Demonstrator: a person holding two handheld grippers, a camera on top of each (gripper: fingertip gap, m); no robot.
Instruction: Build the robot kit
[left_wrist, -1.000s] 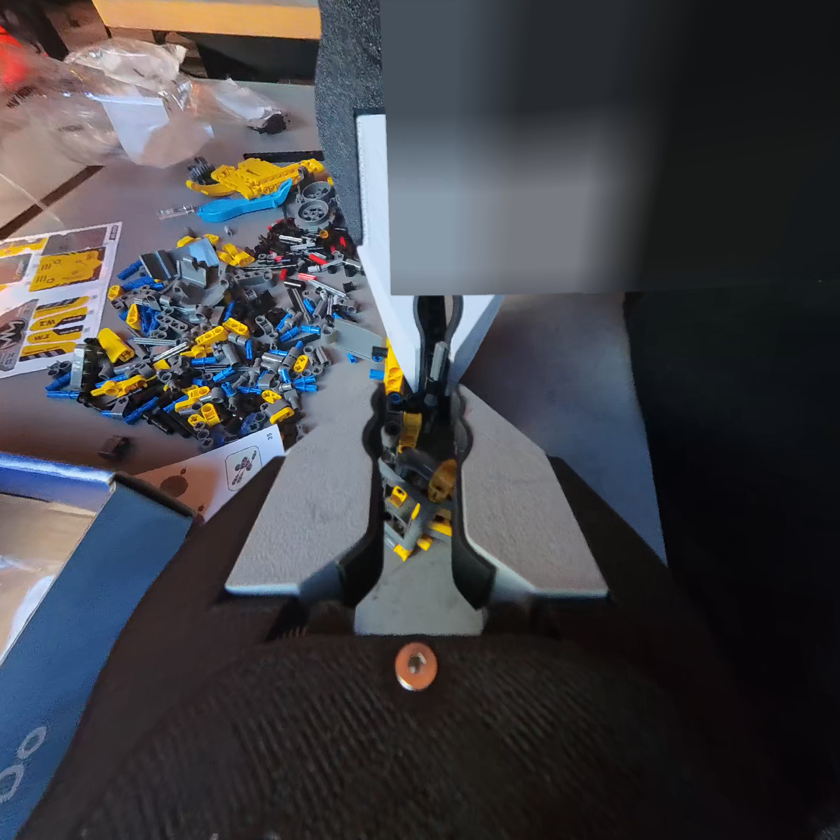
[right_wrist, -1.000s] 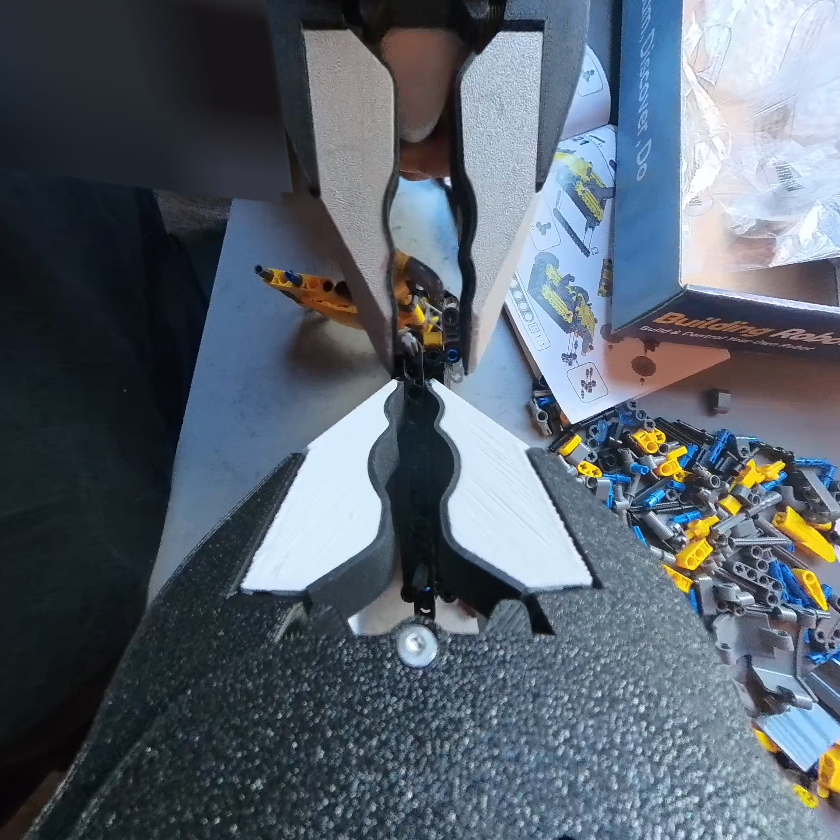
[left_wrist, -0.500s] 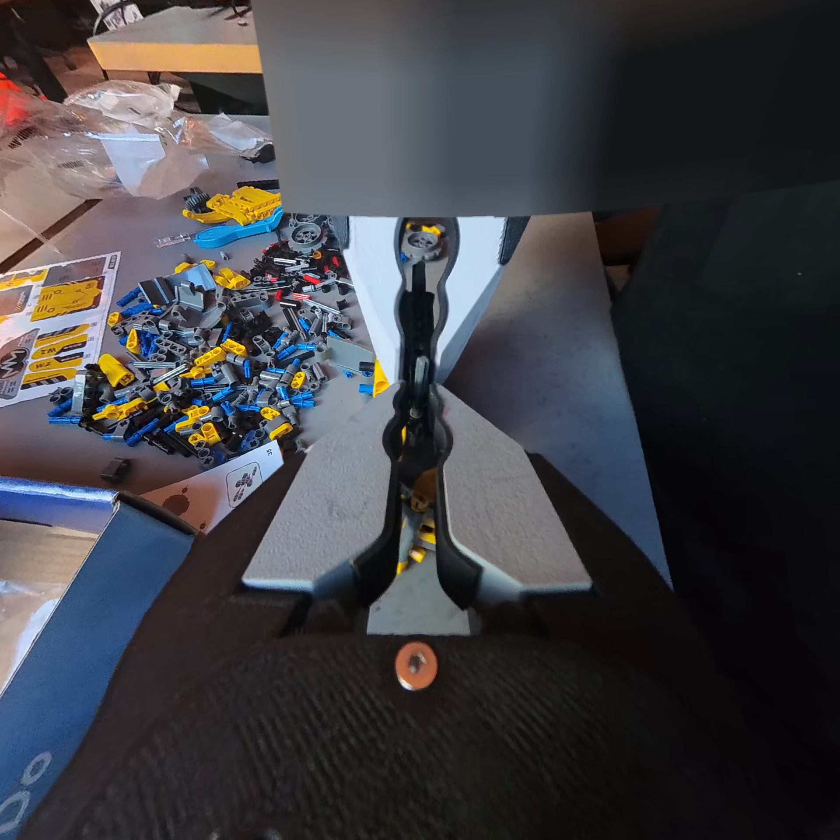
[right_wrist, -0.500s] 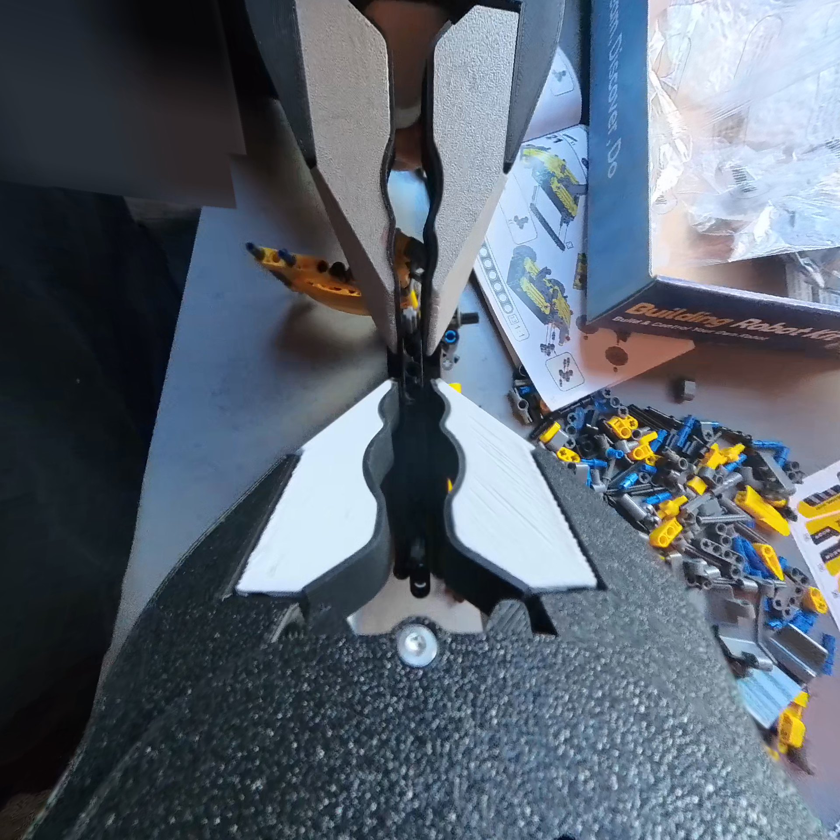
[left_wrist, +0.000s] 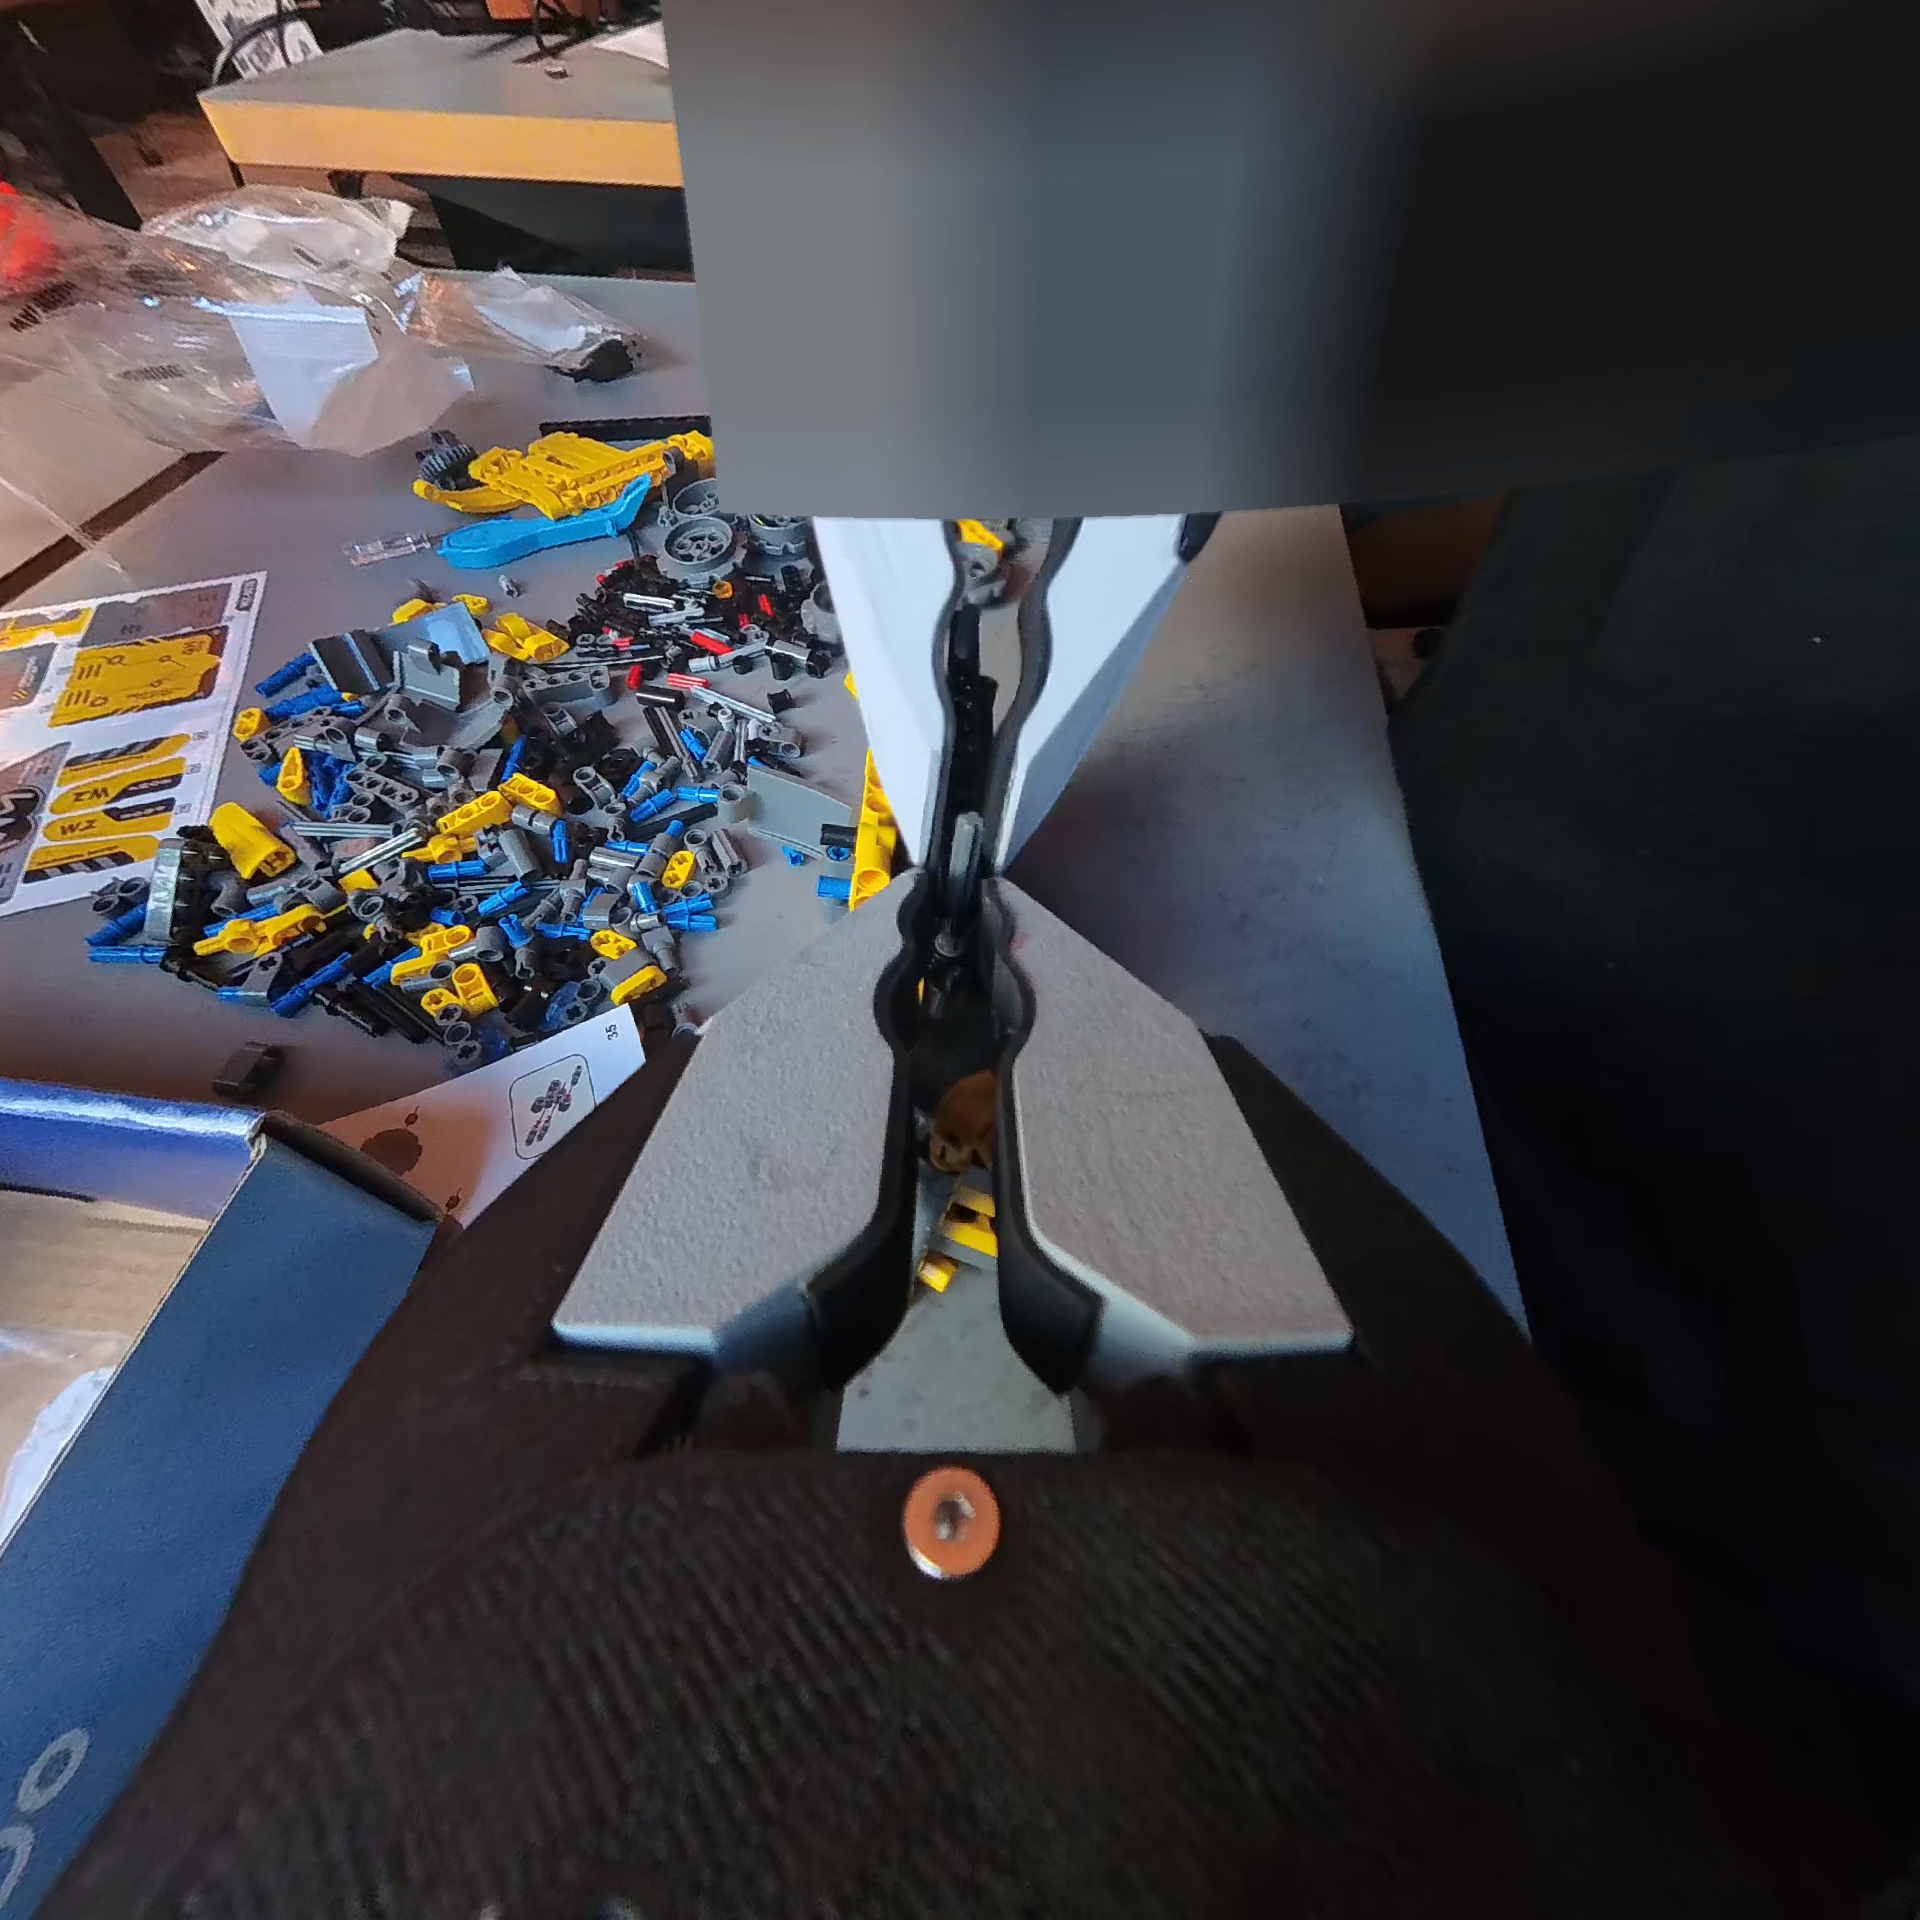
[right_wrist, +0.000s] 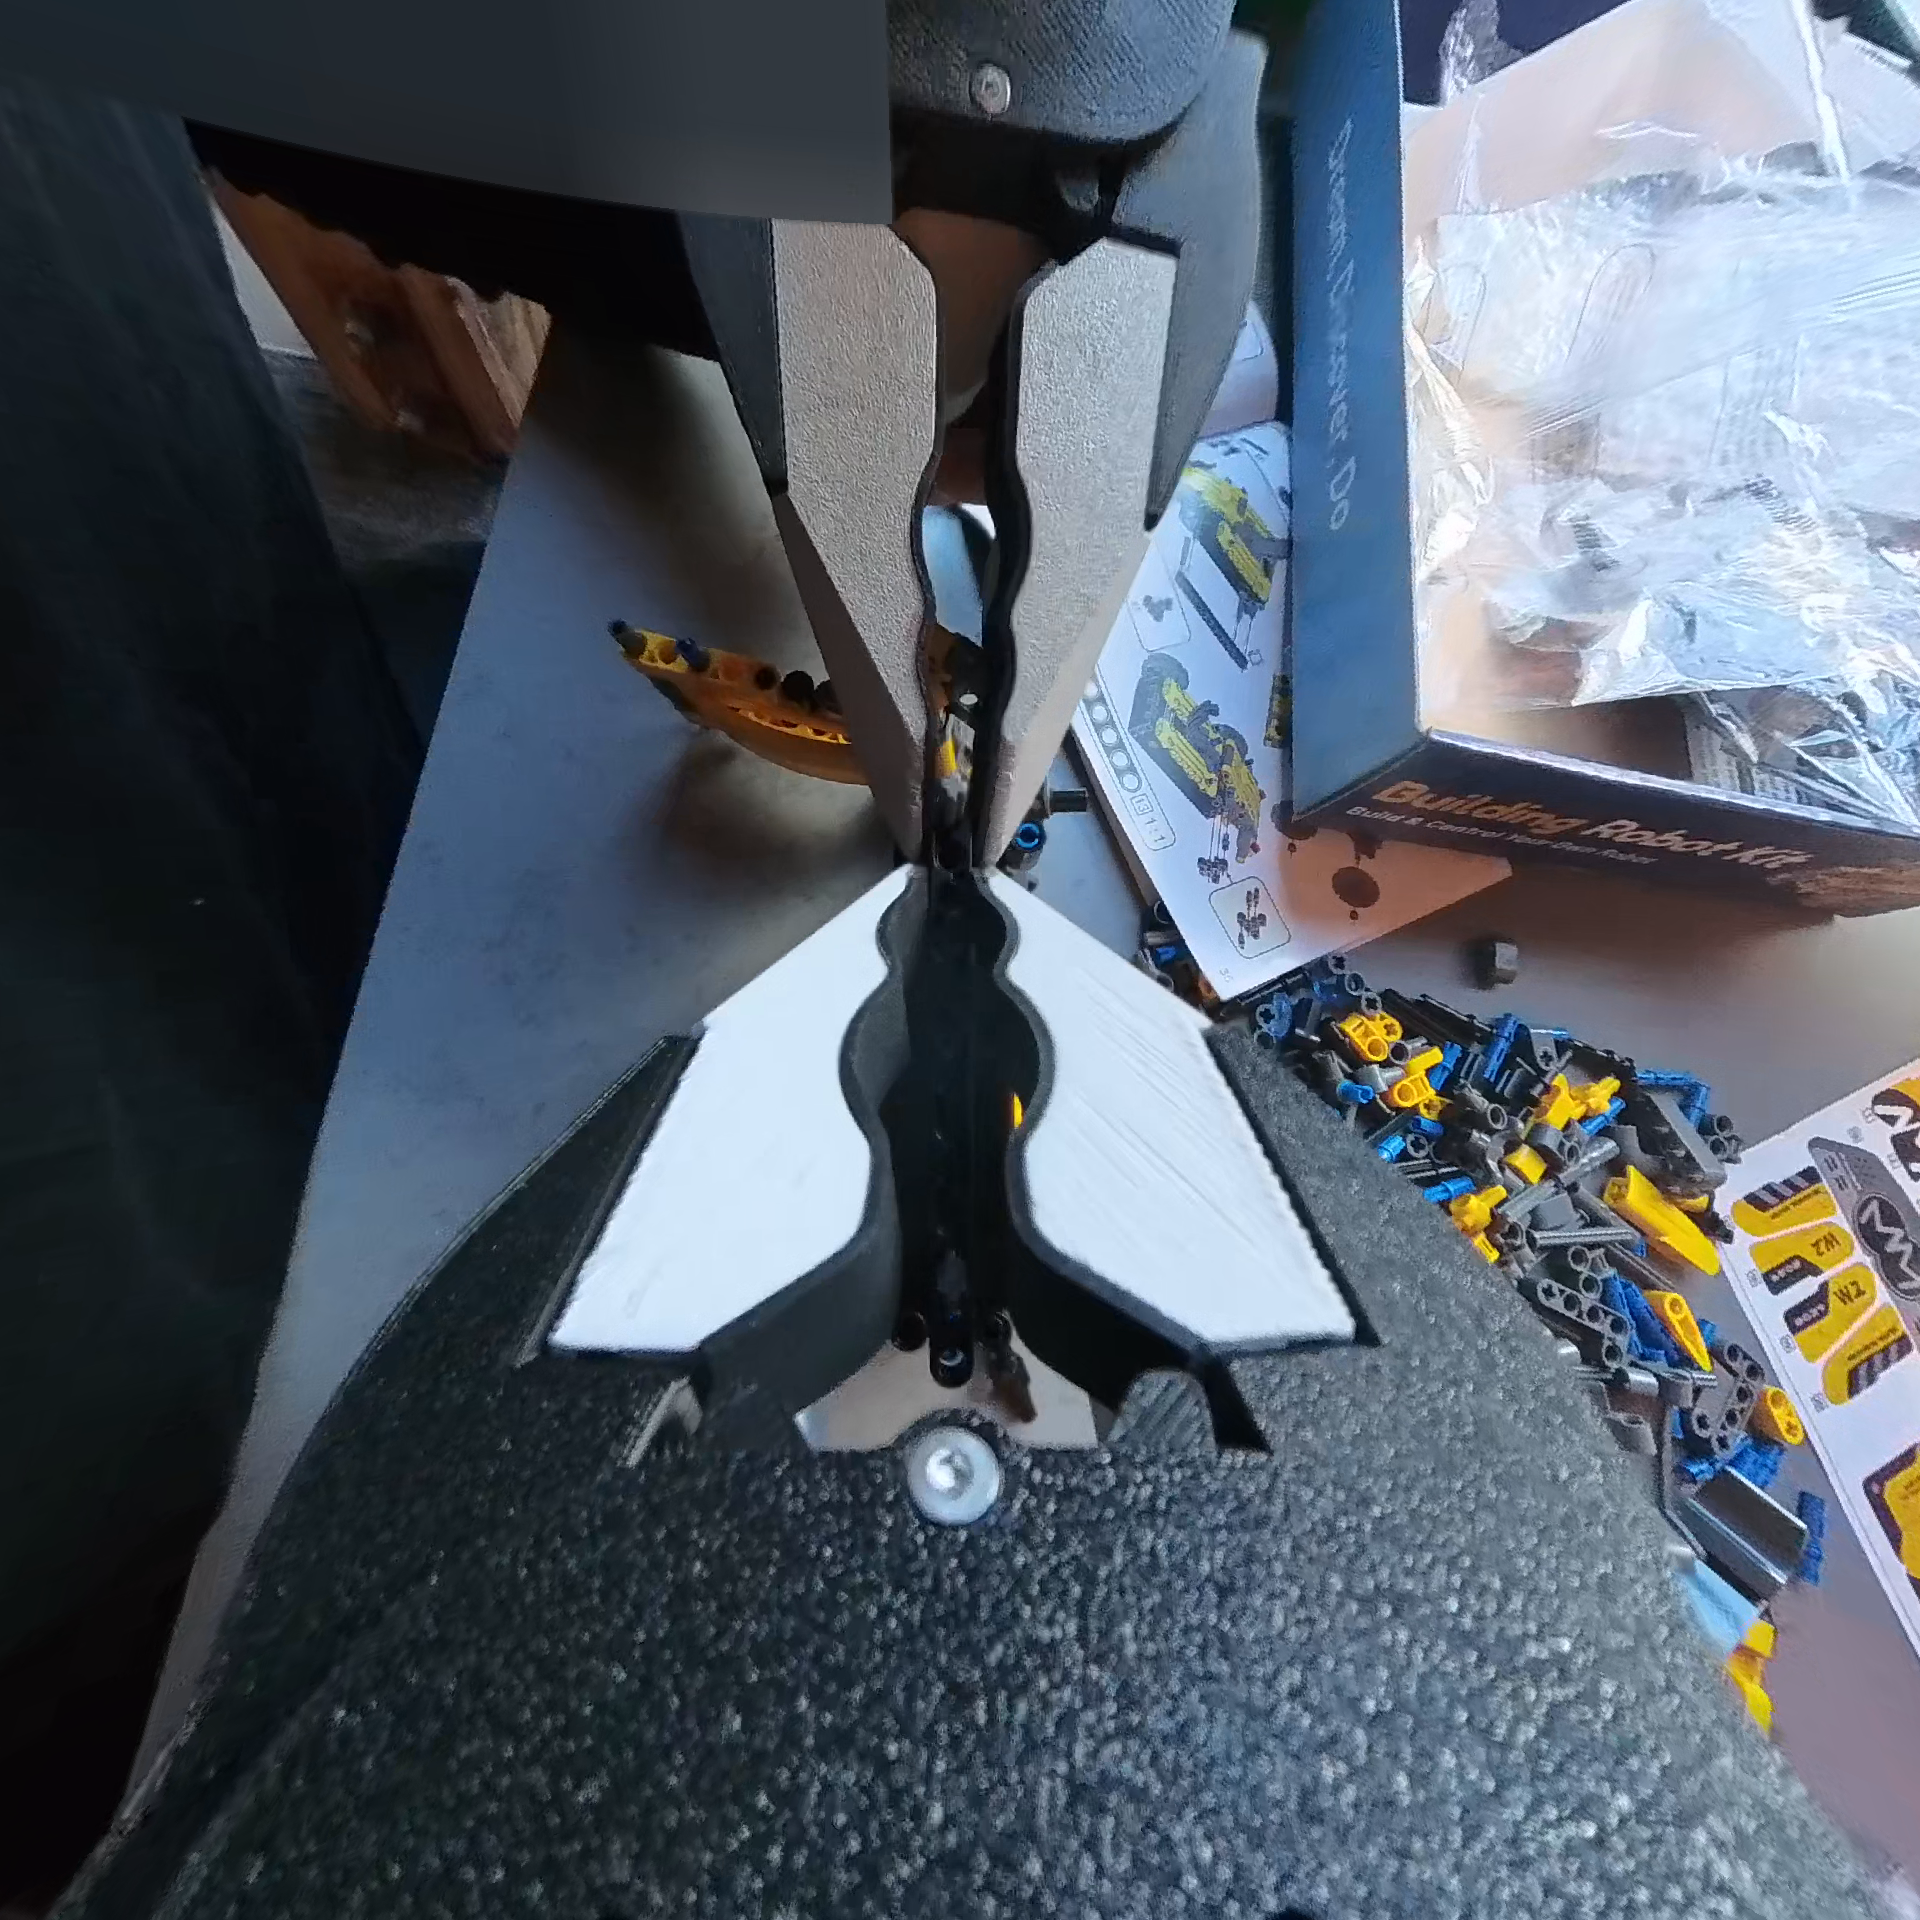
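Observation:
My left gripper (left_wrist: 951, 909), with grey fingers, and my right gripper (right_wrist: 951, 883), with white fingers, meet tip to tip above the grey table (left_wrist: 1195, 831). Both are shut on a thin black beam (left_wrist: 966, 717) that runs from one into the other; it also shows between my right fingers (right_wrist: 951, 1143). A yellow curved assembly (right_wrist: 727, 696) sticks out to one side under the left gripper's tips, and parts of it show through the gap (left_wrist: 961, 1226). I cannot tell whether it is joined to the beam.
A pile of loose blue, yellow, grey and black building parts (left_wrist: 468, 831) lies on the table. Beside it lie a sticker sheet (left_wrist: 104, 727), an instruction booklet (right_wrist: 1195, 707), a blue box (right_wrist: 1351, 416), plastic bags (left_wrist: 260, 332) and a yellow and blue sub-assembly (left_wrist: 561, 488). The tips of both grippers are at nearly the same place.
My left gripper's fingers have closed from a wide gap to shut on the beam. Both grippers stay tip to tip, and both views have shifted slightly.

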